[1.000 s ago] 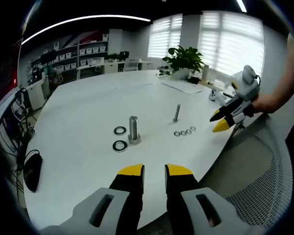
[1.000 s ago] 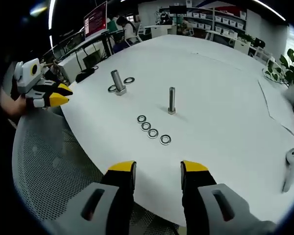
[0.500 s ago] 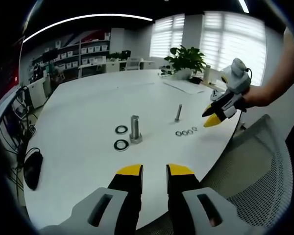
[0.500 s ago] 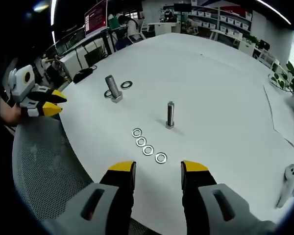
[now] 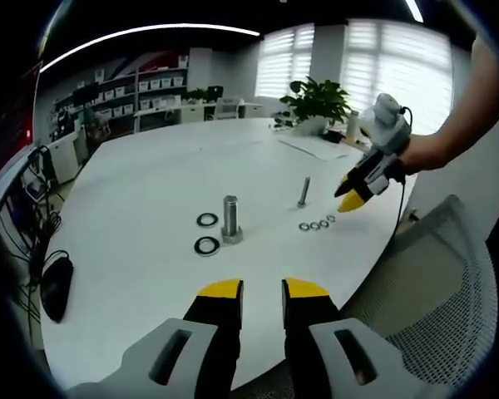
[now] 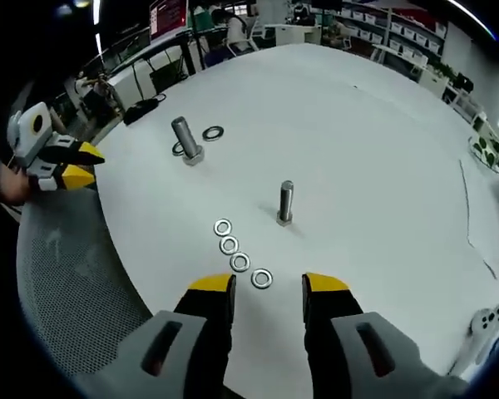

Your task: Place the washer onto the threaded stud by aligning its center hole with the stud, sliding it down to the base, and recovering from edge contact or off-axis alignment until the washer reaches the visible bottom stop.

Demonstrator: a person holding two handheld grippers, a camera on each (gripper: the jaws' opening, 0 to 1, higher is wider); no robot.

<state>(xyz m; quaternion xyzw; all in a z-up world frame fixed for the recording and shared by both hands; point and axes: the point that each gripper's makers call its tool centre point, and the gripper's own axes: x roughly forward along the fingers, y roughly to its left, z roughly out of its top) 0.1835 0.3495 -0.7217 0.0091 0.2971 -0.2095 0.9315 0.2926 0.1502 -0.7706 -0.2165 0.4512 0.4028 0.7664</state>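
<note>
- Approach is what has changed: over the last second I have brought the right gripper point(image 6: 262, 289) in over the white table point(image 6: 382, 166), and the row of 4 small washers point(image 6: 239, 263) that sat well ahead of its jaws now lies just in front of them.
- Left side first: my left gripper point(image 5: 262, 293) hangs over the near table edge as it did a second ago, jaws a narrow gap apart and holding nothing.
- Ahead of it stands the large bolt point(image 5: 230, 219) on its head, with 2 dark washers point(image 5: 206, 233) lying flat just to its left.
- Further right in the left gripper view, the thin threaded stud point(image 5: 303, 192) stands upright, the 4 washers lie just in front of it, and the right gripper hovers above the right end of that row.
- In the right gripper view, its jaws stand apart at a moderate width with nothing between them.
- The nearest washer point(image 6: 262, 279) lies flat on the table between and just beyond the 2 yellow tips, not yet touched.
- The stud point(image 6: 285, 204) rises beyond the row, near it but clear of it, a little right of the jaw centreline.
- I judge the task at the pick stage: no washer is lifted and the stud is bare.
</note>
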